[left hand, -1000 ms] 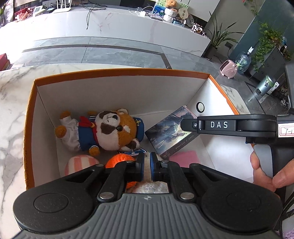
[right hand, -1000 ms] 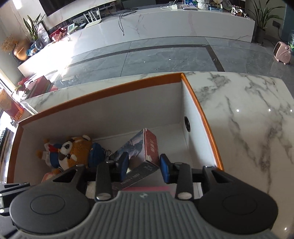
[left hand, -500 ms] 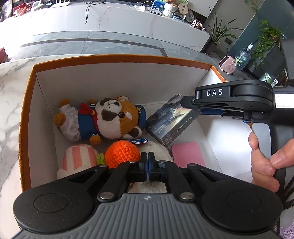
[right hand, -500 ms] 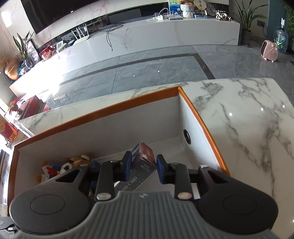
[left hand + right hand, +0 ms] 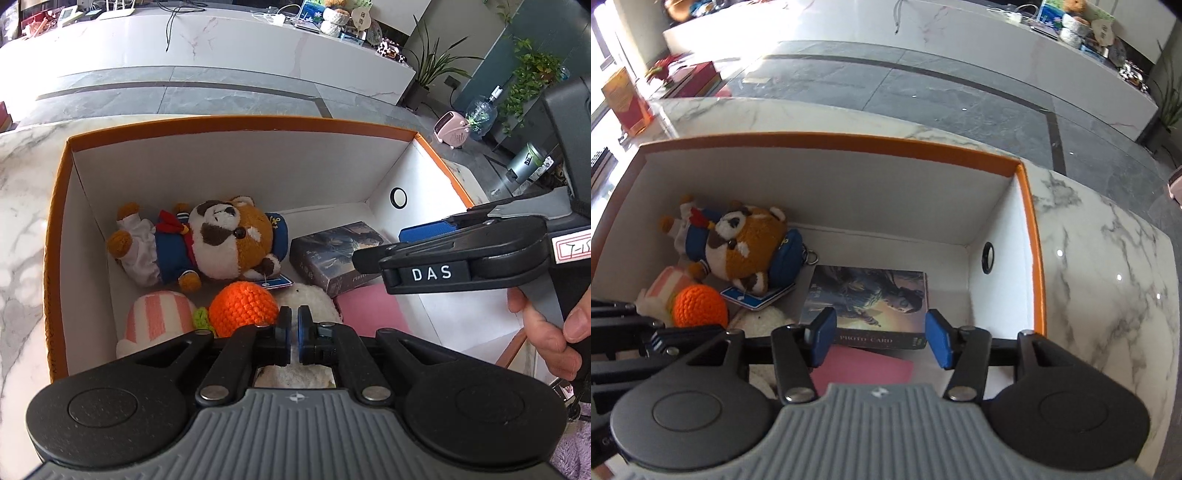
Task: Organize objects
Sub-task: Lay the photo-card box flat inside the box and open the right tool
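Bright daylight, blown-out glare upper left in right view; fisheye-bent edges.

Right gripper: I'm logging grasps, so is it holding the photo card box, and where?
Nothing is held. The right gripper is open above the photo card box, which lies flat in the orange box.

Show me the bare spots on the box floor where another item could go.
Bare floor runs along the far wall of the box, behind the photo card box, and down the right side below the round wall hole. The left half is crowded: plush bear, orange crochet ball, striped plush, white plush. A pink sheet covers the near floor.
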